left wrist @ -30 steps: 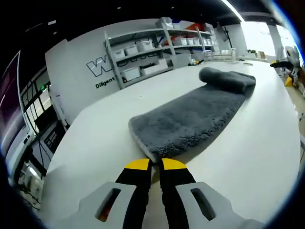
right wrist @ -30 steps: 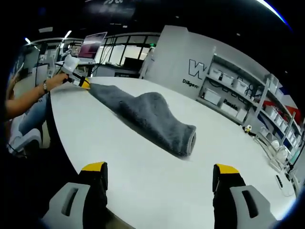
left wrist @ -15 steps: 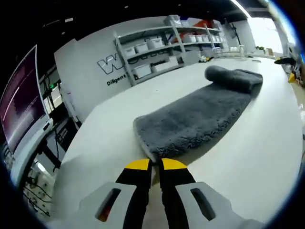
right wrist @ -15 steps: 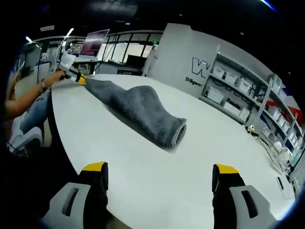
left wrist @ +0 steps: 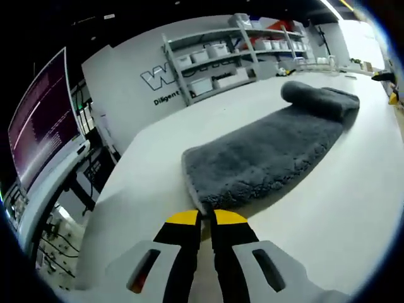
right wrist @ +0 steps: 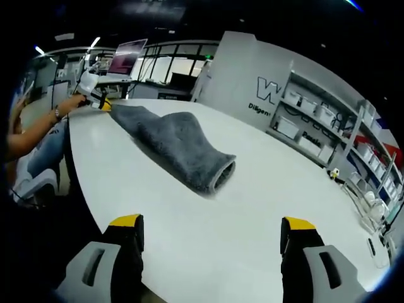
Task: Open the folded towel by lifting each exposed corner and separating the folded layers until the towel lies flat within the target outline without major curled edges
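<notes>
A grey plush towel (left wrist: 265, 154) lies stretched along the white table, its far end doubled over in a thick fold (left wrist: 319, 98). My left gripper (left wrist: 206, 218) is shut on the towel's near corner, the yellow-tipped jaws pressed together. In the right gripper view the same towel (right wrist: 173, 142) runs from the left gripper (right wrist: 95, 101) at far left to the looped fold (right wrist: 222, 177) nearer the middle. My right gripper (right wrist: 211, 226) stands open well short of the fold, nothing between its jaws.
The white table (right wrist: 252, 252) has its rounded edge (right wrist: 82, 189) close on my left. A person's arm (right wrist: 38, 129) holds the left gripper there. Shelves with white bins (left wrist: 221, 60) line the back wall. A monitor (left wrist: 41, 126) stands left of the table.
The left gripper has drawn the towel's corner along the table, so the towel and its folded end slid away from the right gripper. The right gripper stayed open and still.
</notes>
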The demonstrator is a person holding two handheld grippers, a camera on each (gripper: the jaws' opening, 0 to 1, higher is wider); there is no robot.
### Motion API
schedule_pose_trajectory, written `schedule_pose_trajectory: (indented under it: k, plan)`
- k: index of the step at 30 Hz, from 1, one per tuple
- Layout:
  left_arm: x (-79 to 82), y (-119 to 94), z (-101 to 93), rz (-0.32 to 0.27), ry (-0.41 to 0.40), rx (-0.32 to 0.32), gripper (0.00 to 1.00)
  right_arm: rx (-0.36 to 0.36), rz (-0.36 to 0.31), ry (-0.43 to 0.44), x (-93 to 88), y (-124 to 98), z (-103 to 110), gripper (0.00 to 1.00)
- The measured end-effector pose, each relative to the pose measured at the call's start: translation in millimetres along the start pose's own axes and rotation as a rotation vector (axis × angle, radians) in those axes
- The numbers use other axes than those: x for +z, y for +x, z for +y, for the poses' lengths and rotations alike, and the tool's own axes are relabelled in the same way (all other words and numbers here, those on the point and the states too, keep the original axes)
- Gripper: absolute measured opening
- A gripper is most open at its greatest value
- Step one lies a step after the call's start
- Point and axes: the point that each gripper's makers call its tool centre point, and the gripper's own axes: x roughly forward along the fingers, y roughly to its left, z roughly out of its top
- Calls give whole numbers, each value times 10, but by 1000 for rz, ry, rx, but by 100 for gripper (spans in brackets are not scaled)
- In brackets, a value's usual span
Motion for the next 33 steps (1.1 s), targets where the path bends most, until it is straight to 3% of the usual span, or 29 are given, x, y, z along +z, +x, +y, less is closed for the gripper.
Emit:
schedule_pose_trajectory:
  k: [13, 21, 26, 33]
  plan:
    - [-81, -11, 160, 33, 25, 36, 6, 14, 7, -12, 25, 51, 58, 91]
    - [-133, -7, 138, 46, 26, 38, 8, 19, 9, -10, 18, 63, 76, 91]
    - [12, -96, 119, -19, -38, 33, 18, 23, 14, -14, 24, 59, 79, 92]
    - [139, -259, 4, -47, -72, -7, 37, 40, 13, -9, 40, 72, 148, 92]
